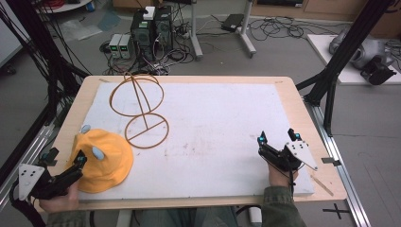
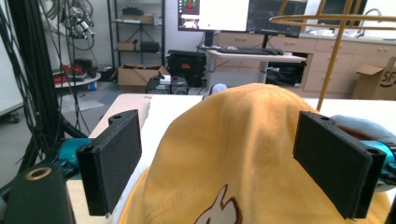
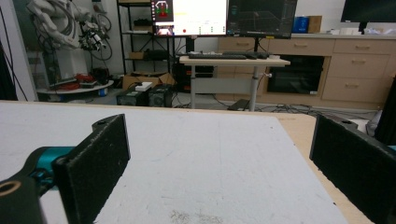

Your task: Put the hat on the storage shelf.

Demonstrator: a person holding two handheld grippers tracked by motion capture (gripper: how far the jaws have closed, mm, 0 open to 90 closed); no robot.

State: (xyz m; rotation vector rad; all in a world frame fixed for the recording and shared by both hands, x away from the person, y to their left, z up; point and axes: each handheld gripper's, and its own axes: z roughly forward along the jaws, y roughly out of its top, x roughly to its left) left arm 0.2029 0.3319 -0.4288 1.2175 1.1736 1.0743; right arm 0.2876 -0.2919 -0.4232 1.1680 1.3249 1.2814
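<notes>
A yellow hat point(image 1: 103, 161) with pale blue ears lies on the white mat point(image 1: 213, 123) at the front left. My left gripper point(image 1: 66, 156) is at the hat's near left edge, open. In the left gripper view the hat point(image 2: 243, 154) rises between the two wide-apart jaws, which do not press on it; my left gripper point(image 2: 229, 163) is open around it. A wooden wire hat stand point(image 1: 139, 106) rises behind the hat. My right gripper point(image 1: 278, 138) rests open at the mat's front right, and in the right gripper view my right gripper point(image 3: 219, 172) has only bare mat between its jaws.
The mat covers most of a wooden table point(image 1: 293, 94). Black frame posts point(image 1: 340, 56) flank the table on both sides. Computers and cables point(image 1: 151, 33) sit on the floor beyond the far edge. A desk with monitors point(image 3: 224, 28) stands further back.
</notes>
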